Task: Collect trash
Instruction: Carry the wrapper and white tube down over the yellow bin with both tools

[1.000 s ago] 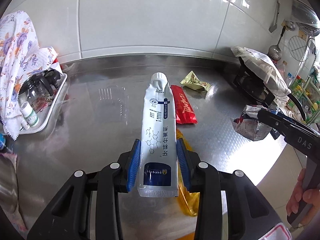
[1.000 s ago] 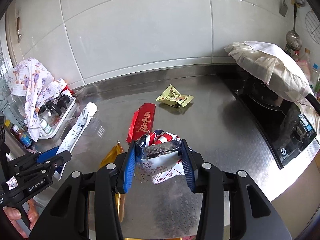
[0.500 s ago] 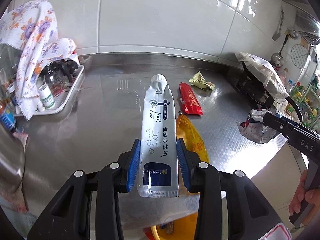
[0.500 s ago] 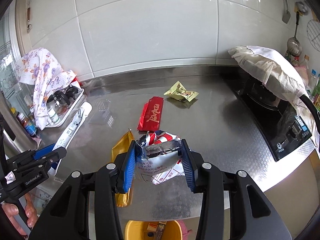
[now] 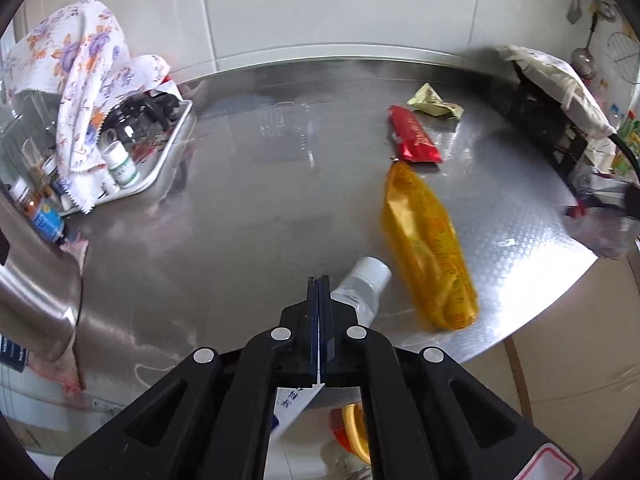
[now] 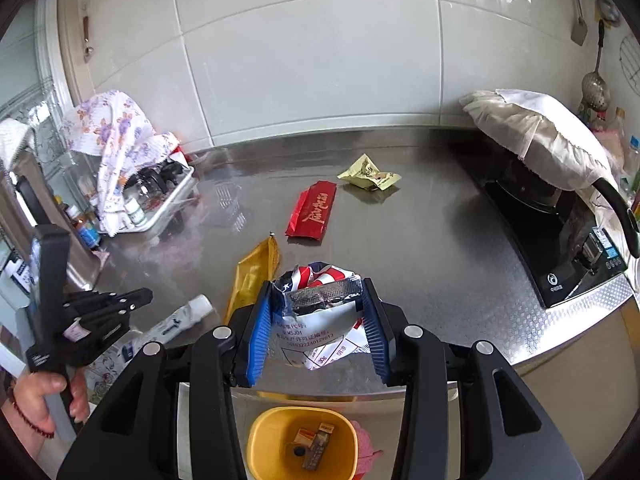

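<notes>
Right gripper (image 6: 316, 328) clamps the crumpled white-and-foil wrapper (image 6: 320, 320) directly above the yellow plastic bin (image 6: 260, 446) below the counter edge; left gripper (image 5: 319, 292) fully closed, white tube (image 5: 362, 284) slipping beneath.

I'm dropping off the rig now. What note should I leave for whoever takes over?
Left tongs: shut, empty. The white tube is just below them at the counter edge, not gripped; whether it is resting or dropping is unclear.
Right tongs: shut on the crumpled wrapper, above the yellow bin.
Done: a few scraps already lie in the bin.
Left: bin the wrapper and tube, then the yellow packet, red packet and pale green wrapper.
</notes>
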Action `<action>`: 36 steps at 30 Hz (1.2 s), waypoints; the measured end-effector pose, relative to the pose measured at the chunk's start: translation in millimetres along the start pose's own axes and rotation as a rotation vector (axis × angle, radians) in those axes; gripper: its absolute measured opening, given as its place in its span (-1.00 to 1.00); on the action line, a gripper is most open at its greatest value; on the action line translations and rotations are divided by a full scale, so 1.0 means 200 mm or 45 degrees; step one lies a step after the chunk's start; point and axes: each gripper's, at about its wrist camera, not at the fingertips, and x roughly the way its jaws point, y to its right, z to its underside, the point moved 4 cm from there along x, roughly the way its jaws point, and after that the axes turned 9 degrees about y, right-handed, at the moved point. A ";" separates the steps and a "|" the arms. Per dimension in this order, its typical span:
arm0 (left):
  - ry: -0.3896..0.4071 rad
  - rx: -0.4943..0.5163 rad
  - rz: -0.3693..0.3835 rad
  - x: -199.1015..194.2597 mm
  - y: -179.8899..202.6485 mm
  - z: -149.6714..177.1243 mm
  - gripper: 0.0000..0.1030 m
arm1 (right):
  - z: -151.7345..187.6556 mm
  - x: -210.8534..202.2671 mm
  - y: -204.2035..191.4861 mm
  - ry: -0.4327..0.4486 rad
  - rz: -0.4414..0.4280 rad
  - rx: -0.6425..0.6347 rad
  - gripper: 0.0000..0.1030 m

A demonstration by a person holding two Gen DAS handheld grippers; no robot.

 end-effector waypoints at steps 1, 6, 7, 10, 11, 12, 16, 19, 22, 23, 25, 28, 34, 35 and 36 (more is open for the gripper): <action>0.001 0.002 -0.002 -0.01 0.00 0.00 -0.98 | 0.00 -0.03 0.01 0.010 -0.002 -0.006 -0.15; -0.013 0.076 -0.006 -0.05 0.05 0.03 -0.97 | 0.03 -0.07 0.05 0.006 -0.015 -0.022 -0.14; -0.026 0.087 0.011 -0.04 0.06 0.05 -0.97 | 0.04 -0.07 0.06 0.006 -0.019 -0.021 -0.14; -0.075 0.144 0.027 0.03 0.11 0.12 -0.78 | 0.05 -0.07 0.08 0.004 -0.025 -0.009 -0.14; -0.091 0.168 0.026 0.06 0.12 0.15 -0.63 | 0.06 -0.06 0.08 0.001 -0.027 -0.009 -0.14; -0.091 0.181 0.034 0.08 0.14 0.16 -0.53 | 0.07 -0.05 0.09 -0.003 -0.026 -0.014 -0.14; -0.067 0.225 -0.005 0.13 0.12 0.16 0.15 | 0.09 -0.02 0.11 -0.023 -0.012 -0.022 -0.14; -0.084 0.230 0.008 0.18 0.08 0.18 0.24 | 0.11 0.00 0.13 -0.036 -0.002 -0.020 -0.14; -0.100 0.220 0.050 0.23 0.06 0.19 0.26 | 0.12 0.02 0.14 -0.045 0.013 -0.015 -0.14; -0.102 0.196 0.070 0.24 0.05 0.19 0.19 | 0.12 0.03 0.14 -0.048 0.017 -0.011 -0.14; -0.105 0.141 0.119 0.25 0.03 0.18 -0.18 | 0.13 0.04 0.14 -0.052 0.025 -0.007 -0.14; -0.093 0.120 0.112 0.26 0.03 0.17 -0.59 | 0.13 0.06 0.13 -0.057 0.028 -0.009 -0.14; -0.056 0.050 0.149 0.21 0.03 0.13 -0.87 | 0.12 0.08 0.09 -0.056 0.012 -0.014 -0.14; -0.049 0.055 0.150 0.20 0.04 0.12 -0.87 | 0.12 0.08 0.08 -0.056 0.009 -0.013 -0.14; -0.044 0.060 0.152 0.18 0.05 0.12 -0.87 | 0.12 0.08 0.08 -0.055 0.004 -0.011 -0.14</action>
